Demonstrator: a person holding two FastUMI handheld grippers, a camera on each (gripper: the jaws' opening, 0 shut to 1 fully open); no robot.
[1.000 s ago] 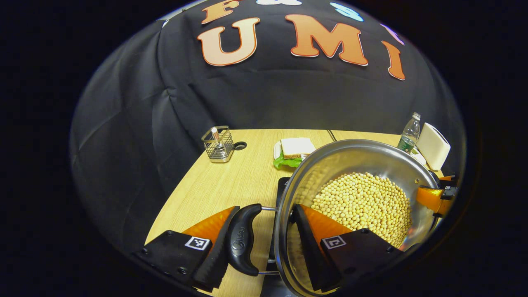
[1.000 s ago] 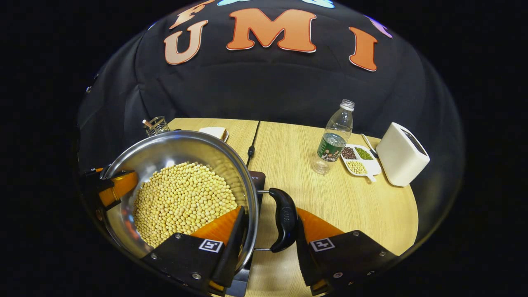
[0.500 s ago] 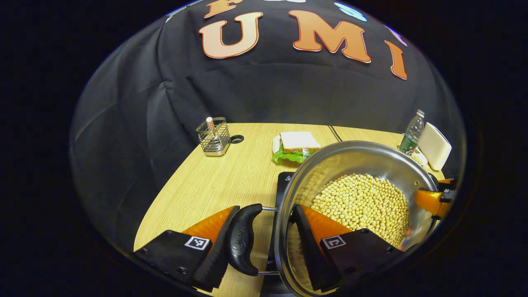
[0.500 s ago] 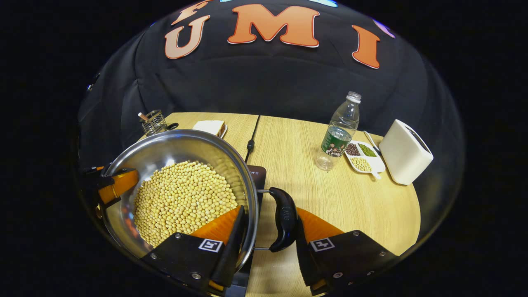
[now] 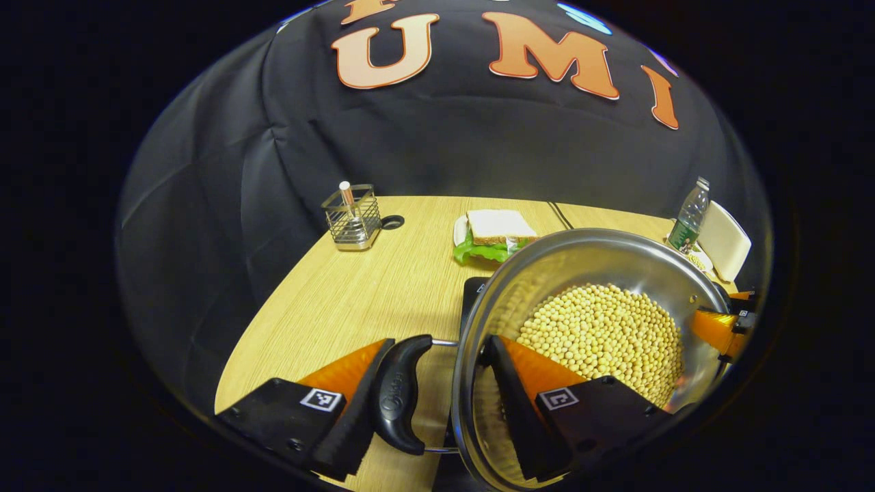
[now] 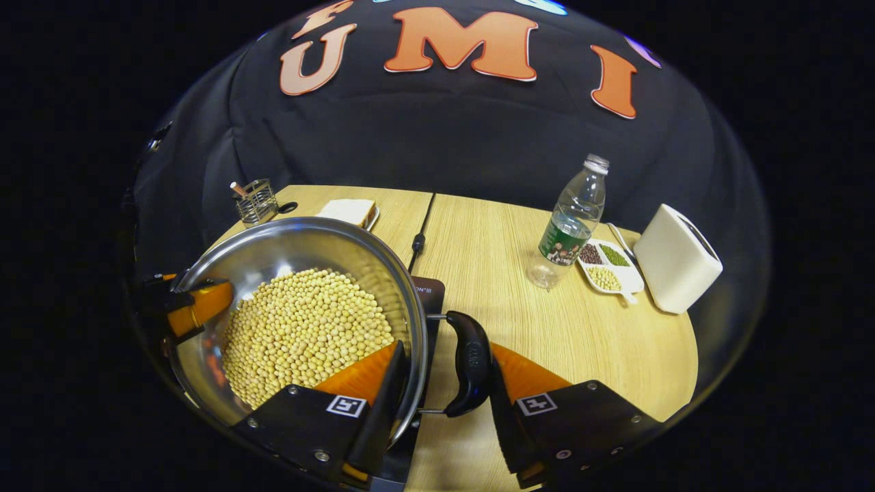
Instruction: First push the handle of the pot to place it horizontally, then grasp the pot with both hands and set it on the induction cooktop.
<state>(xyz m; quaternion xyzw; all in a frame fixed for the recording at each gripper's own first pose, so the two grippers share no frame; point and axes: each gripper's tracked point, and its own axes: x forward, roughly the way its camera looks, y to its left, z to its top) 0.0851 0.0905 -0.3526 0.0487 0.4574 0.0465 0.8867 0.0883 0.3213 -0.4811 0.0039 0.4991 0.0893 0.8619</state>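
Left gripper view: left claw (image 5: pixel 437 403) clamped across the pot (image 5: pixel 588 348), one finger behind the black side handle (image 5: pixel 398 394), the other inside the wall among the soybeans (image 5: pixel 605 338); handle lying level, so the push step reads as done. Dark corner of the induction cooktop (image 5: pixel 473 295) visible just beyond the pot's near wall, pot apparently above or on it, contact with the glass hidden by the pot itself. Other claw gripping the far rim at the right edge. Sandwich (image 5: pixel 493 234), wire holder (image 5: pixel 351 217) and bottle (image 5: pixel 688 215) well apart on the bench (image 5: pixel 355 301). Right gripper view: right claw (image 6: pixel 441 403) likewise closed over the pot (image 6: pixel 301 321), one finger in the beans, one behind the second handle (image 6: pixel 467 363), also level. Cooktop (image 6: pixel 427 295) showing under the rim. Remaining, by judgement: settling the pot flat, then releasing both claws.
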